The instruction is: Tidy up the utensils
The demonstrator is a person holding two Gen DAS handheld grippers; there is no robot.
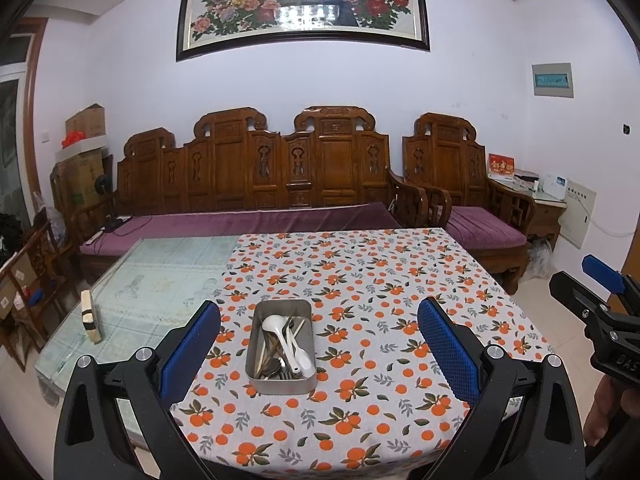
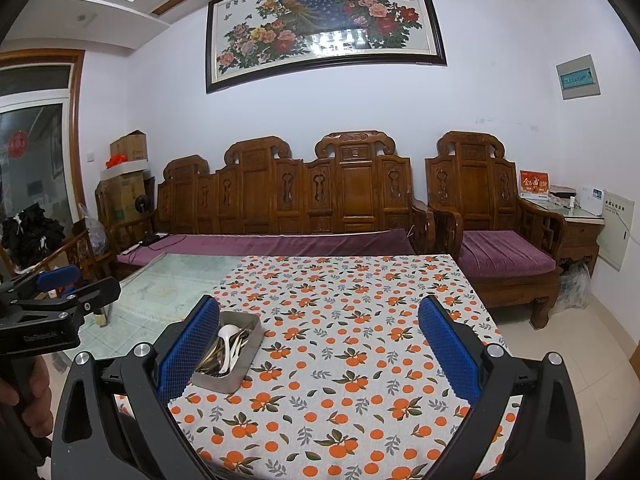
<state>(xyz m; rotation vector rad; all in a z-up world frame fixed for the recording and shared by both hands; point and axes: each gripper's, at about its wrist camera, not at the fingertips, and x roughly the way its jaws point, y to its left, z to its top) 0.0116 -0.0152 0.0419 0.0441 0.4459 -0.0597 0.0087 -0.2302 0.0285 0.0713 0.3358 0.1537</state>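
So the metal tray (image 1: 280, 346) with the utensils (image 1: 285, 342) sits dead ahead of the left gripper (image 1: 318, 346), long side pointing away. The right gripper (image 2: 318, 344) has it off to its left (both jaws wide apart, empty), so left's nearer I'd say.

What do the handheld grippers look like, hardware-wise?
Both match: the left gripper and right gripper have black plastic frames with triangular cutouts, silver round pivot bolts and two fingers faced with blue mesh-textured pads. The right gripper's body carries embossed lettering, too blurred to read. No cables or sleeves are visible.
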